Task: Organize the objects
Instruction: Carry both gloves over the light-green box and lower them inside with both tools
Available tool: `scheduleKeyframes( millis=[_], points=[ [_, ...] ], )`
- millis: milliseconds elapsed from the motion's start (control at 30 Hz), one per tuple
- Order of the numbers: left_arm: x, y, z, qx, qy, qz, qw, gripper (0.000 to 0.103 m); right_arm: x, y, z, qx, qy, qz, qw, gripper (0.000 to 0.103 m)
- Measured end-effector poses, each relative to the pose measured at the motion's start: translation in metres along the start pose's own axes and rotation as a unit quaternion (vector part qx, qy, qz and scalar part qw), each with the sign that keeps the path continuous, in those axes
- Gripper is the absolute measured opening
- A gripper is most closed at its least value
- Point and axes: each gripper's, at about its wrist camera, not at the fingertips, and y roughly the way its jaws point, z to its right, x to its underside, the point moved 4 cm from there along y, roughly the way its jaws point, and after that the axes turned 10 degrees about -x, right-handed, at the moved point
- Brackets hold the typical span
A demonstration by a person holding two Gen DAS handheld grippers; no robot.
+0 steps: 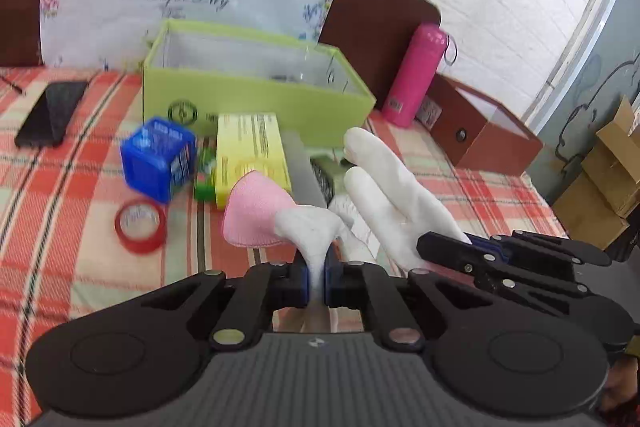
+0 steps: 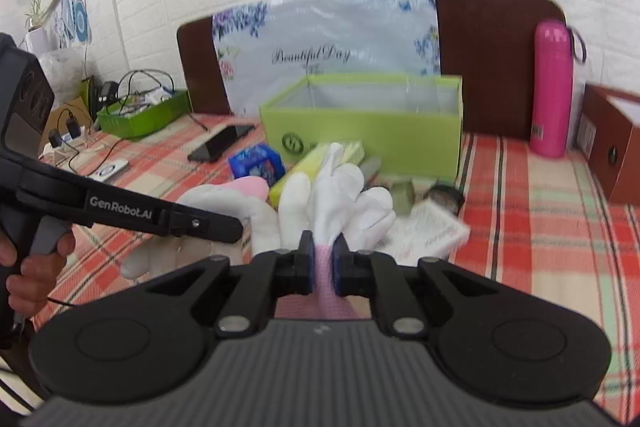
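White brick wall, brown headboard, bed (image 1: 80, 187) under a red plaid sheet. Left hand-held gripper (image 1: 318, 279): clenched on the white fabric of a glove (image 1: 304, 223) with a pink cuff, held just ahead of it. Right hand-held gripper (image 2: 323, 259): clenched on the pink cuff of a second white glove (image 2: 340, 195), whose fingers ran forward along the tool's line. Green box (image 1: 256, 95): open-topped, straight ahead of both, beyond a blue box (image 1: 160, 159), yellow box (image 1: 252, 155) and red tape roll (image 1: 140, 225); judged the likely destination, about equally near each hand. Right view only: green tray of cables far to its left, and the person's hand on the other tool. Left view only: cardboard cartons far to its right.
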Motion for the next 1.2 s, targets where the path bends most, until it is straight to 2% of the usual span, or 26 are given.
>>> scheduleKeyframes(
  millis=[300, 567, 933, 1200],
  points=[
    [-0.058, -0.011, -0.010, 0.005, -0.016, 0.053, 0.9984, 0.006, -0.067, 0.009, 0.006, 0.006, -0.042, 0.055, 0.998, 0.009],
    [-0.119, 0.004, -0.021, 0.002, -0.026, 0.085, 0.9960, 0.006, -0.123, 0.049, 0.023, 0.005, -0.064, 0.084, 0.994, 0.009],
    [-0.190, 0.073, -0.037, -0.026, -0.035, 0.092, 0.9948, 0.006, -0.153, 0.135, 0.061, 0.029, -0.099, 0.059, 0.993, 0.009],
    [-0.201, 0.140, -0.058, -0.041, -0.042, 0.051, 0.9970, 0.006, -0.140, 0.199, 0.095, 0.029, -0.089, 0.018, 0.995, 0.009]
  ],
)
